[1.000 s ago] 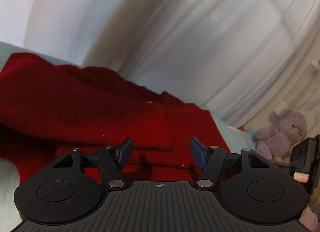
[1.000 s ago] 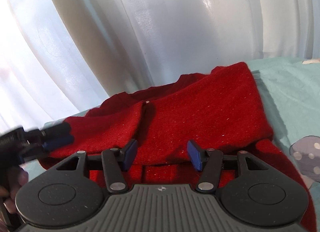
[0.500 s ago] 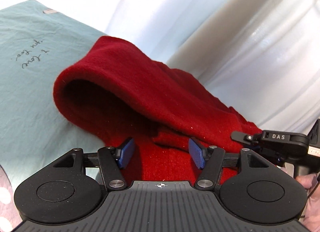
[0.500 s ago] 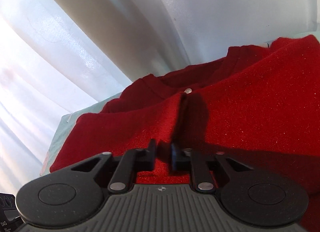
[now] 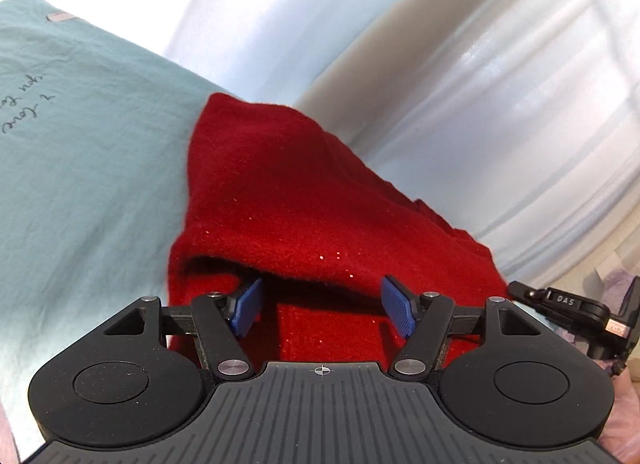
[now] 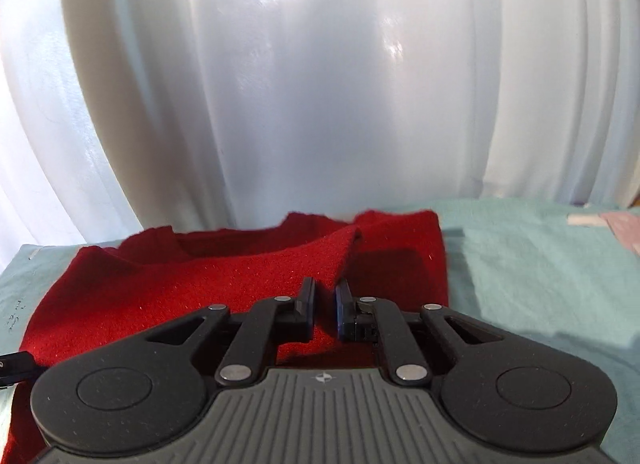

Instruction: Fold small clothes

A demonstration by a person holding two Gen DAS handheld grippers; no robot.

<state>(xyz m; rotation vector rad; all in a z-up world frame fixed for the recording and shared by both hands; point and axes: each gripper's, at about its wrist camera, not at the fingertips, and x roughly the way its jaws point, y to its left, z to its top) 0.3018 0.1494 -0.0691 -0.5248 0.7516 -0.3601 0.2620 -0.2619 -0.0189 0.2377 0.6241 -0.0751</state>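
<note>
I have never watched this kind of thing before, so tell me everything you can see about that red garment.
The red garment looks like soft, fuzzy knit with tiny glints. It lies partly folded on a pale green sheet, neckline toward the white curtain. The right gripper pinches a raised fold of it; the left gripper is open, its fingers reaching under a loose flap.
</note>
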